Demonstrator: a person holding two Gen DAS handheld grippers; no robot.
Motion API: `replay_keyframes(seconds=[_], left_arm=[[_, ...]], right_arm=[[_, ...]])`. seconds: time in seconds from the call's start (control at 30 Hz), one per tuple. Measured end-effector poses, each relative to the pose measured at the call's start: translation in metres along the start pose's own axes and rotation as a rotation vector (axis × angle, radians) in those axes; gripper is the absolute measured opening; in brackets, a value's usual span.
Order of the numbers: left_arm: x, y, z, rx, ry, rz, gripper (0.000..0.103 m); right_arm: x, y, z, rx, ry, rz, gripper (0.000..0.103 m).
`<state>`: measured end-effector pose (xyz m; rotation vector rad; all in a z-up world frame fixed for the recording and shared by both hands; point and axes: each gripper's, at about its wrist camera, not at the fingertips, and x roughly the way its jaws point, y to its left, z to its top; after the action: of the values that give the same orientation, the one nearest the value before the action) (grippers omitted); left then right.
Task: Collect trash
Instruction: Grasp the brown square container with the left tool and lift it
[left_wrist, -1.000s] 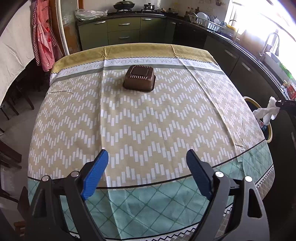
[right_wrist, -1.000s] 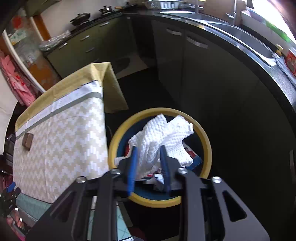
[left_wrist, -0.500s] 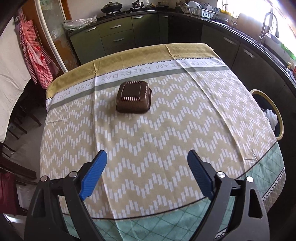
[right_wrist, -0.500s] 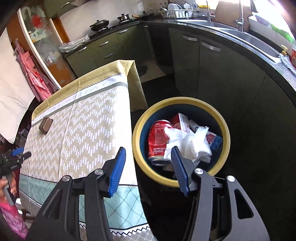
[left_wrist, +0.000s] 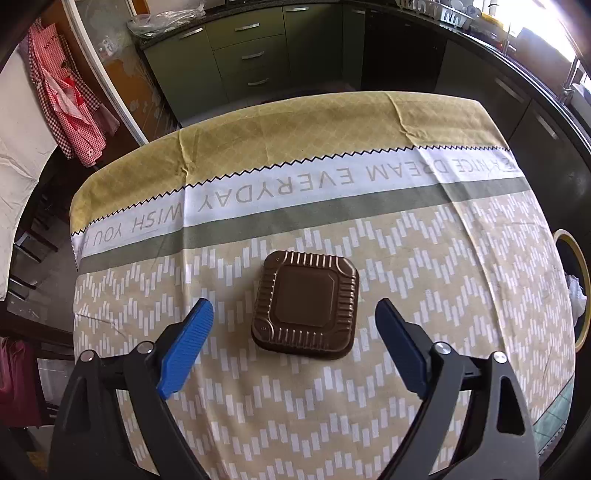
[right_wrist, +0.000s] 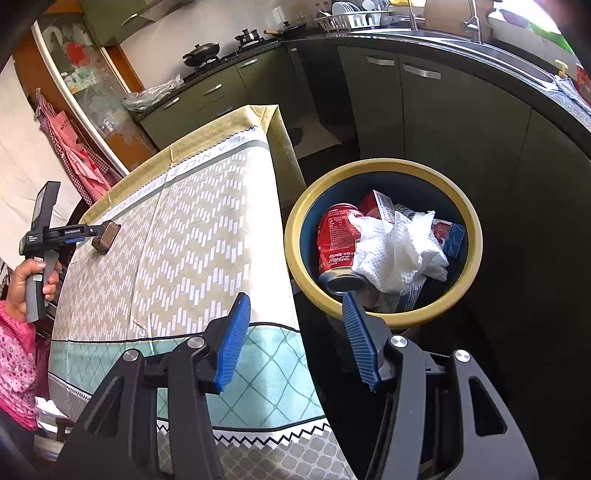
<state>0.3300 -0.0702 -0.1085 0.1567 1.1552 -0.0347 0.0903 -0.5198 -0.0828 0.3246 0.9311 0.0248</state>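
Note:
A brown square plastic food container (left_wrist: 306, 303) lies upside down on the patterned tablecloth (left_wrist: 424, 258). My left gripper (left_wrist: 293, 314) is open, its blue fingers on either side of the container's near half, not touching it. In the right wrist view the container (right_wrist: 105, 237) sits far left with the left gripper (right_wrist: 79, 232) at it. My right gripper (right_wrist: 295, 306) is open and empty, just short of the yellow-rimmed trash bin (right_wrist: 295, 236). In the bin lie a crumpled white paper towel (right_wrist: 399, 251), a red cola can (right_wrist: 338, 243) and cartons.
The bin's rim (left_wrist: 580, 280) shows past the table's right edge in the left wrist view. Green kitchen cabinets (left_wrist: 251, 55) stand behind the table, a dark counter with a sink (right_wrist: 480, 48) to the right. Red checked cloth (left_wrist: 70, 110) hangs at left.
My right gripper opened and dropped the paper towel into the bin, then pulled back. My left gripper moved forward across the table until its fingers flank the brown container.

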Motion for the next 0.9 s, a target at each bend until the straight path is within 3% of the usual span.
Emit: replay_keyframes(seconds=[0.17,0.37,0.53,0.73,0.9], left_arm=[[0.011,0.002,0.001,-0.008,0.025,-0.012,0.075],[0.02,0.005,0.002,-0.009,0.05,-0.034,0.059],[0.022,0.009,0.002,-0.01,0.044,-0.04,0.058],[-0.016,-0.007,-0.009,0.036,-0.015,-0.067,0.058],[-0.058,-0.047,-0.018,0.136,-0.07,-0.119,0.058]], right_arm=[[0.003,-0.002,0.0,0.006,0.012,-0.002,0.052],[0.005,-0.004,-0.001,0.017,0.015,0.003,0.052],[0.003,-0.005,-0.001,0.021,0.006,0.006,0.052],[-0.004,-0.008,-0.002,0.038,-0.018,0.014,0.052],[-0.013,-0.017,-0.008,0.074,-0.038,0.024,0.052]])
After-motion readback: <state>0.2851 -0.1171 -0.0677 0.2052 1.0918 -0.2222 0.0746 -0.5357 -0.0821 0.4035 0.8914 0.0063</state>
